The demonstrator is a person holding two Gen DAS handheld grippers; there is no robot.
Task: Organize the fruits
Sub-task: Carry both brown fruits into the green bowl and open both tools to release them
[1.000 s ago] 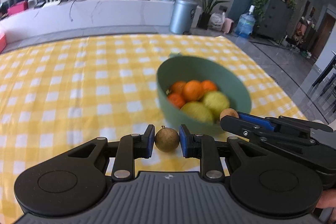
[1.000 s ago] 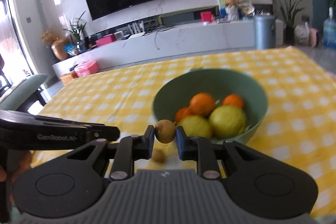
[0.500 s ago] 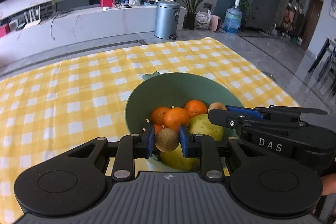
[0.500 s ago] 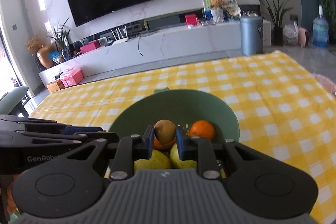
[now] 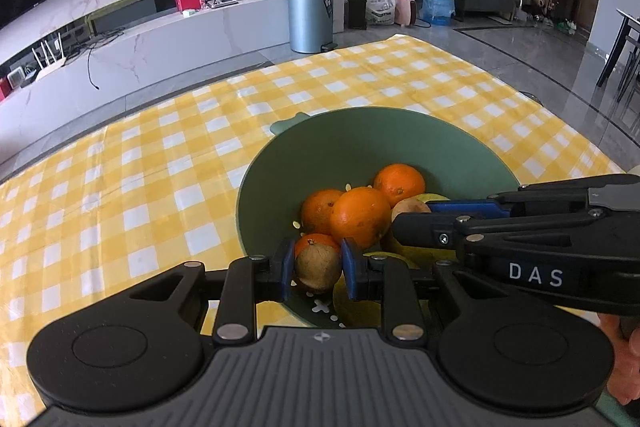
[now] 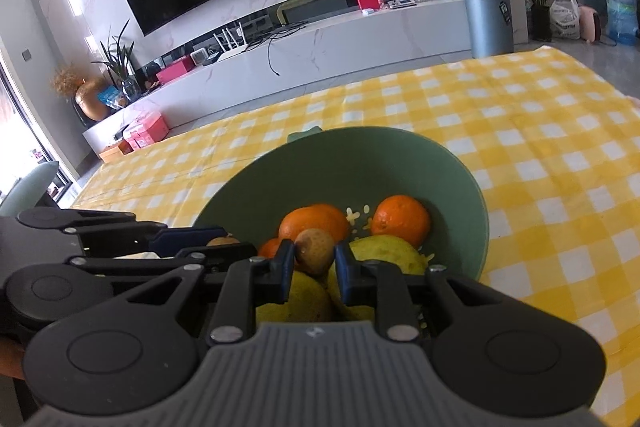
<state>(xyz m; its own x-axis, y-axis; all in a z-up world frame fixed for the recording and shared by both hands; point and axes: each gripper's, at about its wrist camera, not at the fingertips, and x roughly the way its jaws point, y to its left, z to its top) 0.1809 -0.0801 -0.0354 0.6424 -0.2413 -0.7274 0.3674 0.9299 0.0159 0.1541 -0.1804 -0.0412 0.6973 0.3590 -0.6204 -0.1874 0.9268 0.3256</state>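
A green bowl [image 5: 352, 143] [image 6: 360, 163] on the yellow checked cloth holds several oranges [image 5: 360, 217] [image 6: 400, 221] and yellow-green pears [image 6: 384, 253]. My left gripper [image 5: 318, 269] is shut on a small brown round fruit [image 5: 318, 267], held over the bowl's near side. My right gripper [image 6: 314, 255] is shut on another small brown fruit [image 6: 314, 251], also over the bowl. The right gripper shows from the side in the left wrist view [image 5: 412, 215], and the left gripper shows at the left in the right wrist view [image 6: 224, 241].
The yellow checked tablecloth [image 5: 120, 195] spreads left of and behind the bowl. The table's right edge [image 5: 580, 131] drops to the grey floor. A white TV bench [image 6: 360, 35] and a grey bin [image 5: 310, 15] stand beyond the table.
Both grippers have moved forward and over the bowl, each carrying its brown fruit. The left one lifted its fruit off the cloth. Both stay shut.
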